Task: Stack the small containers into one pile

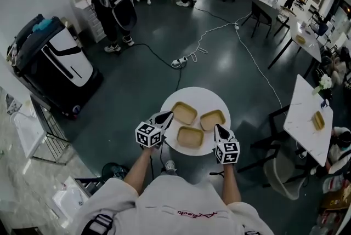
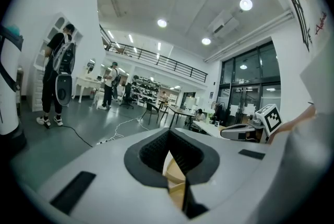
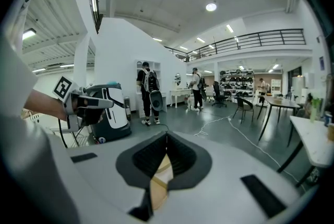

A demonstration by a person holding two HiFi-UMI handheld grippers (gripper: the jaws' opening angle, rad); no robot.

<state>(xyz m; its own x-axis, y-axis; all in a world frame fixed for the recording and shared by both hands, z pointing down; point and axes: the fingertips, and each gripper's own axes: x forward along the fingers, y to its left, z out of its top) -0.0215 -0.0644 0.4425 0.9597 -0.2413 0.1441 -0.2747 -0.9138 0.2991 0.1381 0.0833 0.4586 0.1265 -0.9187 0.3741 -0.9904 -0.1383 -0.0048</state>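
Three containers [image 1: 190, 137] whole on round table [image 1: 197, 96] from head view alone

Three small containers [image 1: 184, 112] are crowding the middle of the round white table [image 1: 197, 95], leaving bare rim all around. Open floor [image 1: 137, 86] is stretching past it, where a power strip [image 1: 179, 62] is lying. Another white table [image 1: 304, 113] is standing off to the right.

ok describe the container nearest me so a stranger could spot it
Find the round white table on the dark floor. The container you mean is the tan one at its near edge, between the left gripper and right gripper; the other two containers lie farther back.
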